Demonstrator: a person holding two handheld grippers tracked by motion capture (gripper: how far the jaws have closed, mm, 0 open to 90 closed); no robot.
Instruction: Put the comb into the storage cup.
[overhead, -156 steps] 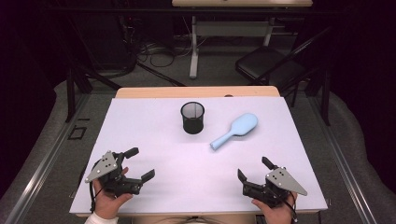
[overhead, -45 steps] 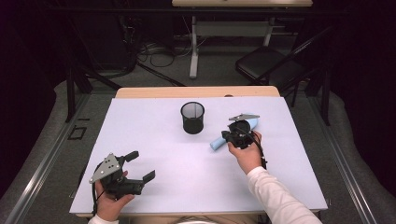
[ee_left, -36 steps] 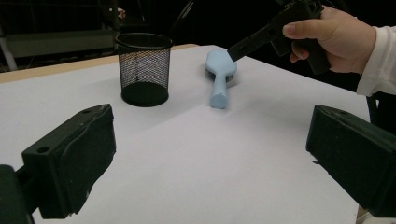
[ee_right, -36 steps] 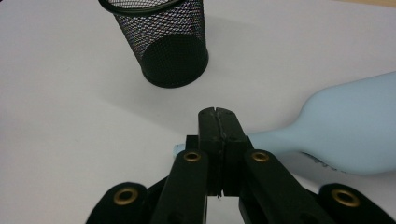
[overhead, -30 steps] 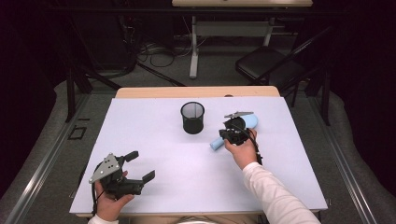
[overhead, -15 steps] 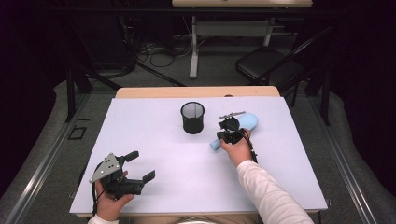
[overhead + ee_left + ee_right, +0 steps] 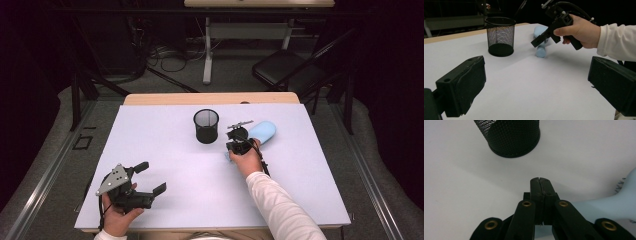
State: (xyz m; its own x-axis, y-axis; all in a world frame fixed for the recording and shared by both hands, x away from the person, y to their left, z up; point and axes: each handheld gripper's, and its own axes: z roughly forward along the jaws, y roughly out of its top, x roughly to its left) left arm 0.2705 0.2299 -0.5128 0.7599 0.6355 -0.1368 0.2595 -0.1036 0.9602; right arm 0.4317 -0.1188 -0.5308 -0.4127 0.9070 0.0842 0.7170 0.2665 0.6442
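Note:
A light blue hairbrush [image 7: 263, 131] lies on the white table right of a black mesh cup [image 7: 206, 126]. My right gripper [image 7: 230, 146] is shut with nothing between its jaws. It hovers low over the brush's handle [image 7: 599, 206], its tip [image 7: 540, 180] pointing toward the cup [image 7: 511, 137]. From the left gripper view, the right gripper [image 7: 535, 43] tilts down just above the brush [image 7: 541, 50], beside the cup [image 7: 500, 35]. My left gripper [image 7: 151, 177] rests open near the table's front left corner, its jaws [image 7: 537, 75] wide apart and empty.
The white sheet [image 7: 175, 150] covers the table, with a wooden strip [image 7: 210, 98] along the far edge. A black chair [image 7: 290, 70] and desk legs stand on the floor beyond. Open surface lies between my two hands.
My right hand has moved left and down along the brush, from over its head toward the handle, with the jaws staying shut. The left gripper has not moved.

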